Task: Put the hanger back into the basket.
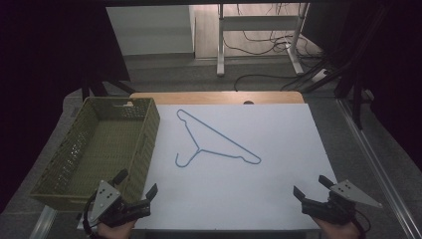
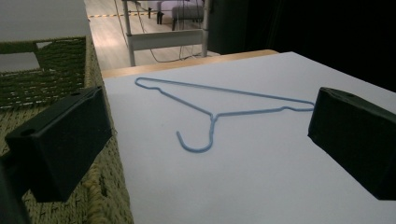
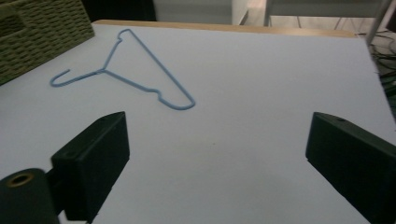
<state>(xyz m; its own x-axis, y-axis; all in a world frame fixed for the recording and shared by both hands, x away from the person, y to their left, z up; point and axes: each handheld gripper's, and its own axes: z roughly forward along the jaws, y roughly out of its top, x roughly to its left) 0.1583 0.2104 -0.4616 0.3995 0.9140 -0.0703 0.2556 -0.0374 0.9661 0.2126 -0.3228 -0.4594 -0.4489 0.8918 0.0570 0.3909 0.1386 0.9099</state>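
A thin blue wire hanger (image 1: 211, 140) lies flat on the white tabletop (image 1: 278, 149), its hook toward the near left. It also shows in the left gripper view (image 2: 210, 112) and the right gripper view (image 3: 135, 65). My left gripper (image 1: 136, 181) stands open at the near left, beside the basket's near corner, with nothing between its jaws. At the near right edge my right gripper (image 1: 312, 185) is open too, jaws wide and empty. Both sit well short of the hanger.
A green woven basket (image 1: 142, 144) stands along the table's left side, with nothing in it. Beyond the far edge are a table frame (image 1: 259, 30) and loose cables (image 1: 278, 45) on the floor. Dark curtains flank both sides.
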